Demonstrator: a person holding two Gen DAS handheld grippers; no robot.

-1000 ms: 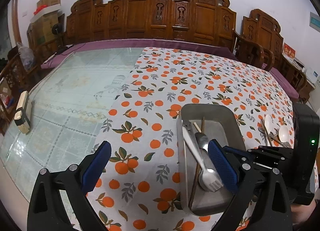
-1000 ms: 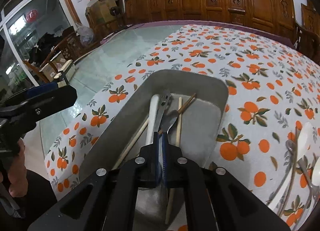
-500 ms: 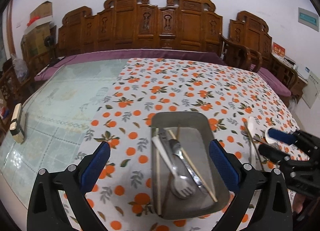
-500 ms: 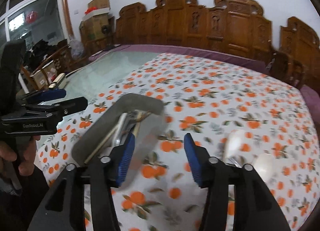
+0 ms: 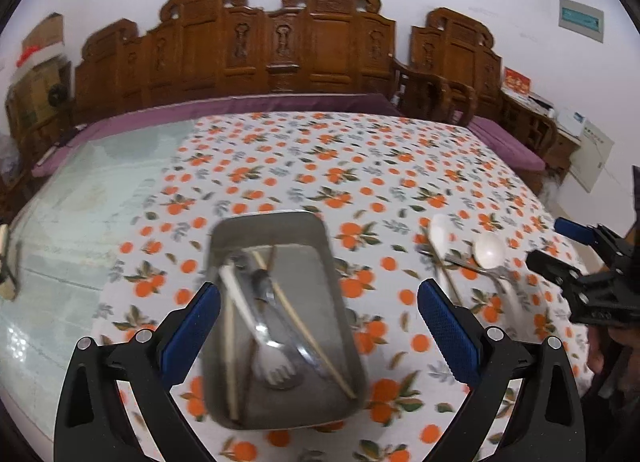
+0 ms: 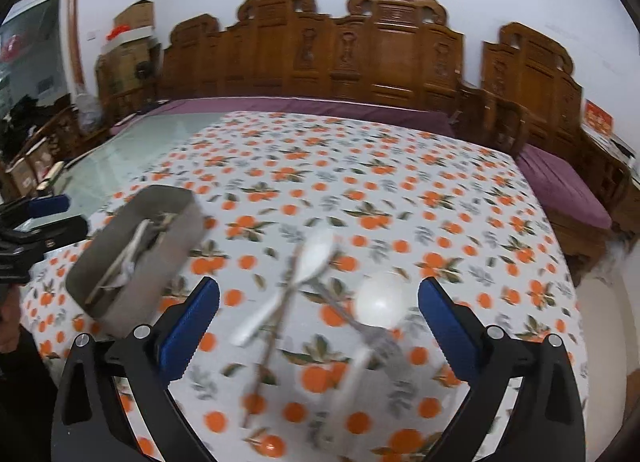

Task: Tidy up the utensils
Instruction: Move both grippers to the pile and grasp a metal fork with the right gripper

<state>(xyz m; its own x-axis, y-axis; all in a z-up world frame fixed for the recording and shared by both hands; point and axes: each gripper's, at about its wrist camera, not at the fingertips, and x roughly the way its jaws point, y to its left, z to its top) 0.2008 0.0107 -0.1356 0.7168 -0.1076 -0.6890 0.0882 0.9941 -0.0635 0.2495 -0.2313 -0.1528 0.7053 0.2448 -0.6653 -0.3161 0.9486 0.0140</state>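
Steel-grey, the tray (image 5: 280,229) sat low in the left wrist frame with a fork (image 5: 272,358), chopsticks (image 5: 312,342) and other pieces already inside, framed by the left hand-held gripper (image 5: 318,326), its jaws spread wide and empty. Lower centre of the right wrist frame, the right hand-held gripper (image 6: 319,322) hung equally wide and empty over a loose pile on the desk (image 6: 360,165): two white spoons (image 6: 316,254), a fork (image 6: 372,338) and a chopstick (image 6: 276,326), overlapping. Closing there risked pinching two pieces together, or nudging a spoon aside, since the crossed handles seemed to leave little clean purchase.
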